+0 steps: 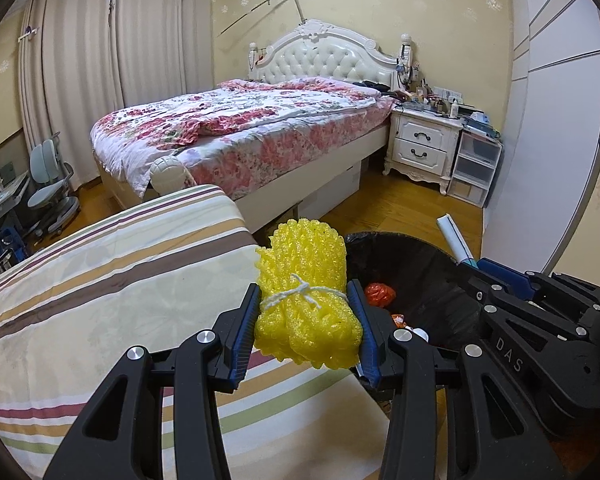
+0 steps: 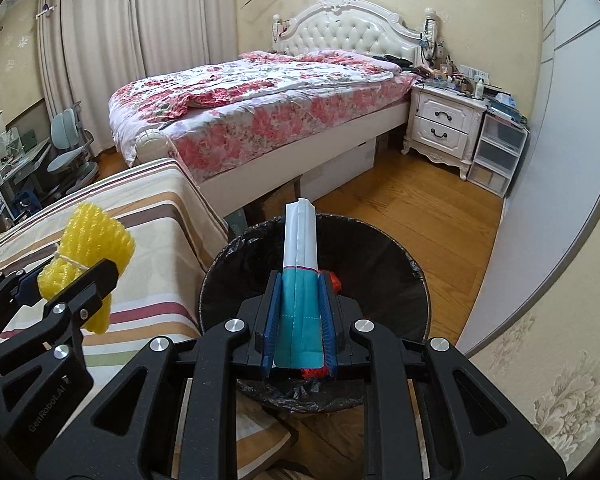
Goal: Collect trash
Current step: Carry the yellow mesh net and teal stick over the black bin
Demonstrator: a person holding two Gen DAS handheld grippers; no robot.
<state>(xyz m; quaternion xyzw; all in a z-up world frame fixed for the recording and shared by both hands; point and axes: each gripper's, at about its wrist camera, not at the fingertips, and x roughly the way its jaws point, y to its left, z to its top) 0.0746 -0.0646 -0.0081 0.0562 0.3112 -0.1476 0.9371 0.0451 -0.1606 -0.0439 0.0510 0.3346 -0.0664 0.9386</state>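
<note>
1. The left gripper (image 1: 306, 320) clamps a yellow foam net bundle (image 1: 306, 300) tied with white string, held over the striped bed cover (image 1: 100, 280) just beside the bin (image 1: 432, 264)
2. The right gripper (image 2: 299, 320) pinches a folded white-and-teal packet (image 2: 299, 264) above the black-lined bin
3. Only the right wrist view shows the full bin rim; only the left shows the red wrapper (image 1: 379, 294) and other scraps inside

a yellow foam net bundle (image 1: 306, 300), tied round with white string, sits clamped above the bin's left rim. a folded white-and-teal packet (image 2: 300, 280) points lengthwise over the black-lined trash bin (image 2: 416, 280), where red scraps (image 1: 379, 294) lie inside.
</note>
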